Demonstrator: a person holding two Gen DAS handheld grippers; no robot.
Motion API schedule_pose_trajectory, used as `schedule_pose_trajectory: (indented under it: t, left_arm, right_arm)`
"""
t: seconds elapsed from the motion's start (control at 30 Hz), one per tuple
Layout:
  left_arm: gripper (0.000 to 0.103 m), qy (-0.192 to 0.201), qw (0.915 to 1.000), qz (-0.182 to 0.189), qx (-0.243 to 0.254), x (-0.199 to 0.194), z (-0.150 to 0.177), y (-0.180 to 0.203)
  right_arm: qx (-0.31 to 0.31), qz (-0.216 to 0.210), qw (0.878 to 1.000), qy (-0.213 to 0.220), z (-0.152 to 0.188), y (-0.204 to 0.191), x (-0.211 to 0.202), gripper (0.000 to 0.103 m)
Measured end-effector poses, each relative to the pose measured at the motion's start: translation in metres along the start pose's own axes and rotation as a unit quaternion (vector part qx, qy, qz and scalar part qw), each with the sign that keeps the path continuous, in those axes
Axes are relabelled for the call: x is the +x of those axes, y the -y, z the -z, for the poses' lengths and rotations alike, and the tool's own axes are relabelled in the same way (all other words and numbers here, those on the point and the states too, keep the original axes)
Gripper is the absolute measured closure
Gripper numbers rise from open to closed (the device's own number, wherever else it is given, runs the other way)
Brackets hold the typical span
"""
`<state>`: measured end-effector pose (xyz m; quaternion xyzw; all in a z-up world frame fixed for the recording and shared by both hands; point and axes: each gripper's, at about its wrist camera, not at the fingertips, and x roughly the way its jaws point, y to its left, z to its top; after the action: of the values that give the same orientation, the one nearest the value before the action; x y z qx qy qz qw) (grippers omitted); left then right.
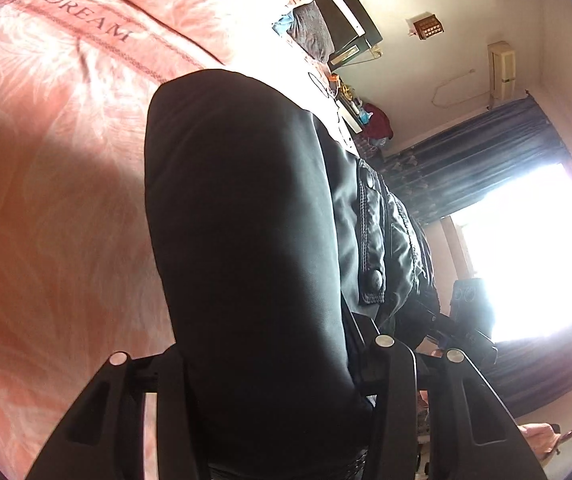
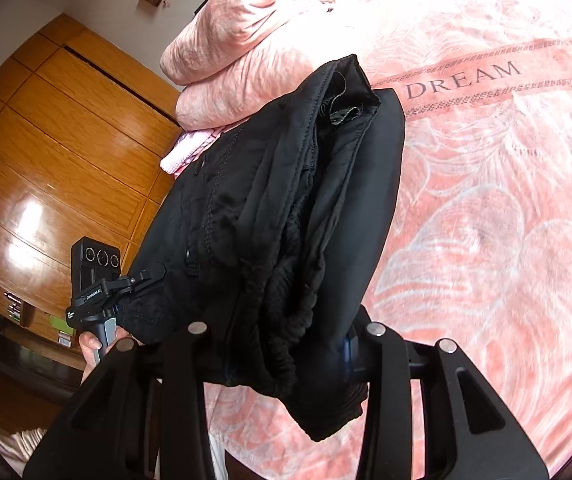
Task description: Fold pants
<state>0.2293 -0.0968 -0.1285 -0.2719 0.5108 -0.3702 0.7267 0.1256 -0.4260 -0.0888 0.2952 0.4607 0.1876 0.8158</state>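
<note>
1. Your left gripper (image 1: 269, 360) has its jaws clamped on the black pants (image 1: 245, 240). The cloth fills the gap between the fingers and hangs in a thick bundle in front of the camera.
2. Your right gripper (image 2: 281, 332) is likewise closed on the pants (image 2: 286, 200), gripping a stack of several layers with a gathered waistband edge showing.
3. The pants are off the bed, held between your two grippers above the pink "DREAM" bedspread (image 2: 506, 200). From the right wrist view your left hand (image 2: 93, 344) and its gripper show at the far side of the bundle.
4. Judging by the layers, most of the folding looks done. The pants are already doubled into a compact packet.
5. What likely remains is laying the packet flat on the bedspread and letting go, perhaps with one last fold.
</note>
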Motion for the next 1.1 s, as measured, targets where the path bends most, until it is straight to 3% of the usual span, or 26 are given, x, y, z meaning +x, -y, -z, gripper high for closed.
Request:
schedule_pose_trajectory:
  t: [0.23, 0.33, 0.4, 0.5, 0.6, 0.77, 1.03, 1.1]
  left_arm:
    - [0.058, -0.015, 0.9985, -0.051, -0.010, 0.032, -0.024, -0.038]
    - [0.052, -0.014, 0.9985, -0.052, 0.000, 0.036, -0.018, -0.045]
    - [0.043, -0.018, 0.9981, -0.060, -0.003, 0.039, -0.015, -0.051]
    - [0.032, -0.016, 0.9970, -0.076, 0.004, 0.042, -0.005, -0.059]
    - [0.025, -0.009, 0.9958, -0.091, 0.013, 0.038, -0.001, -0.059]
    - [0.019, -0.007, 0.9951, -0.099, 0.003, 0.036, -0.017, -0.066]
    - [0.017, 0.005, 0.9936, -0.113, -0.003, 0.014, 0.001, -0.059]
    - [0.017, 0.005, 0.9930, -0.118, -0.007, 0.016, 0.004, -0.059]
  right_arm:
    - [0.055, 0.023, 0.997, -0.048, -0.029, 0.057, 0.059, 0.062]
    - [0.072, 0.016, 0.996, -0.053, -0.024, 0.074, 0.070, 0.054]
    - [0.075, 0.016, 0.996, -0.050, -0.019, 0.080, 0.072, 0.040]
    - [0.074, 0.029, 0.996, -0.047, -0.013, 0.083, 0.074, 0.029]
    - [0.077, 0.029, 0.996, -0.040, 0.005, 0.095, 0.061, 0.024]
    - [0.092, 0.015, 0.995, -0.029, 0.011, 0.097, 0.057, 0.021]
    - [0.097, 0.002, 0.995, -0.003, 0.041, 0.103, 0.021, 0.020]
    - [0.097, 0.004, 0.995, -0.005, 0.047, 0.105, 0.021, 0.033]
